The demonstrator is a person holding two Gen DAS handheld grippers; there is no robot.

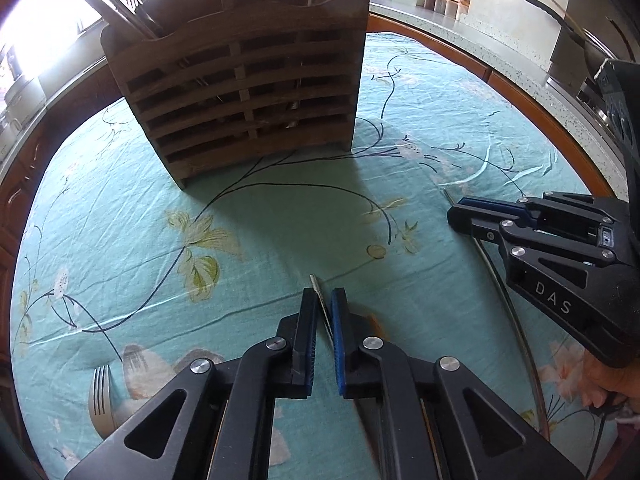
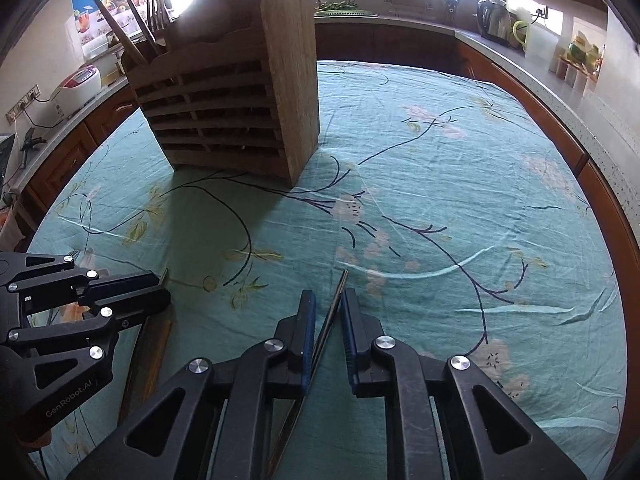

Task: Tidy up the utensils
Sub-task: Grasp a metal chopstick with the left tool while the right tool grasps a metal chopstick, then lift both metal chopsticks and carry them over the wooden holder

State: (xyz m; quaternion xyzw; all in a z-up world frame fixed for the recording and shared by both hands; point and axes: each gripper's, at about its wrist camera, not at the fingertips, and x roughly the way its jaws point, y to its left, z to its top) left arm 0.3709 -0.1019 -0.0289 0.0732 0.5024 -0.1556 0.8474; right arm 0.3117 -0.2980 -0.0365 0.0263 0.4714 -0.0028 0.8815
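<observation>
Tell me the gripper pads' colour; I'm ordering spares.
Blue pads, clearest in the right wrist view.

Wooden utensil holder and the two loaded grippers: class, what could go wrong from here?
1. The left gripper pinches its thin metal utensil only near the end, so it may pivot or slip.
2. The right gripper holds a long slim utensil at a slant; it may catch the wooden utensil holder, already crowded with forks.

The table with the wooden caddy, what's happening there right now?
A person is sorting utensils with two handheld grippers. The left gripper and the right gripper each pinch a thin metal utensil handle low over the floral tablecloth. The wooden caddy ahead already holds forks. One fork lies loose.
</observation>
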